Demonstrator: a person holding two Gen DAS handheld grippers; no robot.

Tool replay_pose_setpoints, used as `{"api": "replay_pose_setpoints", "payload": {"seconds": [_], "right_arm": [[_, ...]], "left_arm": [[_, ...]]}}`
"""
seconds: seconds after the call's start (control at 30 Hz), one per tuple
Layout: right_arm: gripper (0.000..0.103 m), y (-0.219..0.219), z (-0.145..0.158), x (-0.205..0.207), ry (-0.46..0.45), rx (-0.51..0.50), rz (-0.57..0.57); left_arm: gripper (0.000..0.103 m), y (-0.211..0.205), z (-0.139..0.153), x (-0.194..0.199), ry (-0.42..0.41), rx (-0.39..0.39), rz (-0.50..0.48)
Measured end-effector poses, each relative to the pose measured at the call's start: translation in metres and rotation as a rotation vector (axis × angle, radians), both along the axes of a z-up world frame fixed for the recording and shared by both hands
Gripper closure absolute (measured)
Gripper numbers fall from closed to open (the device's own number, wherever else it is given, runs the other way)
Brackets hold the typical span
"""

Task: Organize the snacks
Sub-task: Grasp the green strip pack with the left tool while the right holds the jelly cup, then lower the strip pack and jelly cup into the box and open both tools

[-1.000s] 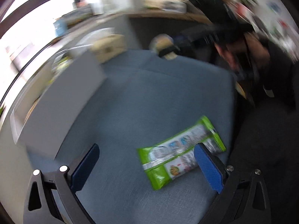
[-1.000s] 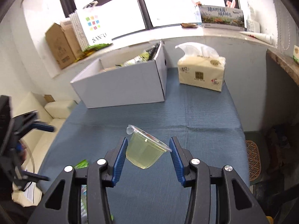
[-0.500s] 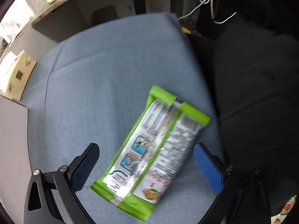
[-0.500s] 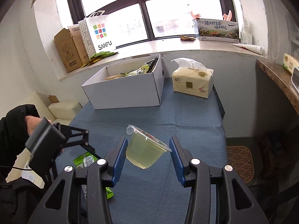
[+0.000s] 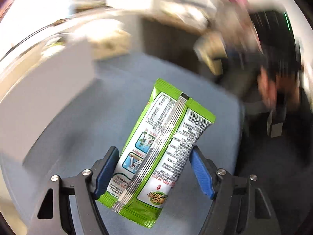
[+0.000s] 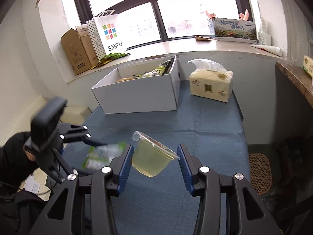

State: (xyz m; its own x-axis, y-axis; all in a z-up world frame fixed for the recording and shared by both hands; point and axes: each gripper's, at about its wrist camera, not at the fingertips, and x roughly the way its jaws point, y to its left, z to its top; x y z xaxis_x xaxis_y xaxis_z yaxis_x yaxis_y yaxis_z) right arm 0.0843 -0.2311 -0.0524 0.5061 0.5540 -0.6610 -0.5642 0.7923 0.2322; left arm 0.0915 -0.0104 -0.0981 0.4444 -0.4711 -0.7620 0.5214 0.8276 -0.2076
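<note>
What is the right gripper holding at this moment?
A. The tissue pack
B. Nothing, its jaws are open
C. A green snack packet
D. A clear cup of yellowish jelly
D: in the right wrist view the right gripper has its jaws closed on the jelly cup, held above the blue cloth.

Blurred, left wrist view: box point(image 5: 45, 90), tissue pack point(image 5: 109, 39), sill clutter, person point(image 5: 273, 82); only the packet point(image 5: 164, 146) reads sharp.
Blurred, right wrist view: packet point(image 6: 101, 153), part hidden behind a finger point(image 6: 125, 164).
Hidden: box point(image 6: 140, 96) contents, mostly below its wall.
Cut by bottom edge: both gripper frames.
</note>
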Motion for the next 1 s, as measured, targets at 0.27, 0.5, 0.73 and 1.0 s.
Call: {"api": "replay_pose_setpoints", "payload": {"seconds": [0.27,0.5,0.73,1.0], "right_arm": [[0.053,0.048,0.008,0.014,-0.018,0.025,0.063],[0.053,0.1,0.033,0.045,-0.075,0.052,0.098],[0.053,0.153,0.058,0.12,-0.107,0.059,0.074],[0.053,0.195,0.054,0.218,-0.026,0.033,0.003]], "left_arm": [[0.025,0.082,0.038,-0.019,-0.126,-0.356,0.474],[0.025,0.119,0.076,-0.008,-0.249,-0.389,0.604],[0.025,0.149,0.113,0.054,-0.33,-0.311,0.695],[0.024,0.173,0.095,0.138,-0.231,-0.24,0.787]]}}
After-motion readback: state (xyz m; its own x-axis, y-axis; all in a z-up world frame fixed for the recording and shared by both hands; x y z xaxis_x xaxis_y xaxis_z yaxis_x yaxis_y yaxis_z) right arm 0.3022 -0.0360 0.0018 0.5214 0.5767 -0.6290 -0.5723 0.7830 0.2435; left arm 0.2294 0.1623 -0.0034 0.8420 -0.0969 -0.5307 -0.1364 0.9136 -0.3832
